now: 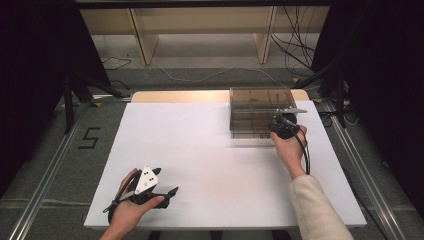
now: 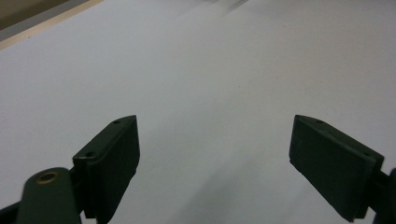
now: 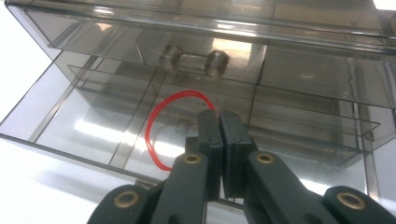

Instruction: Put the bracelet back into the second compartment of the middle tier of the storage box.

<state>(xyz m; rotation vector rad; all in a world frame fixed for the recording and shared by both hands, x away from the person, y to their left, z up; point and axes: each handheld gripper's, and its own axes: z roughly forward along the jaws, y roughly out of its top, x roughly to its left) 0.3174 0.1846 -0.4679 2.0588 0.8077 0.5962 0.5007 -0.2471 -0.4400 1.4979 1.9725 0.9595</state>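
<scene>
1. I am resting my left hand-held gripper (image 1: 167,194) on the near part of the white counter (image 1: 210,165). Its jaws are standing wide apart with nothing between them. I think it is waiting there so it is out of the way.
2. Farther out, I am holding my right hand-held gripper (image 1: 283,116) at the see-through drawer box (image 1: 260,100). My right hand (image 1: 289,145) is reaching up to it from below.
3. The bottom drawer (image 3: 93,135) is pulled open toward me, so I can reach inside.
4. The right hand-held gripper (image 3: 219,122) is squeezed tight, with its jaws pressed together. A red rubber band (image 3: 161,126) is lying in the open drawer, and its loop is running right up to the jaw tips. I think the tips are pinching the band, but I cannot be sure.
5. Above the open drawer, the top drawer's knob (image 3: 215,62) is sticking out. That drawer looks shut.
6. At the far edge, the box is sitting on the back right part of the counter.
</scene>
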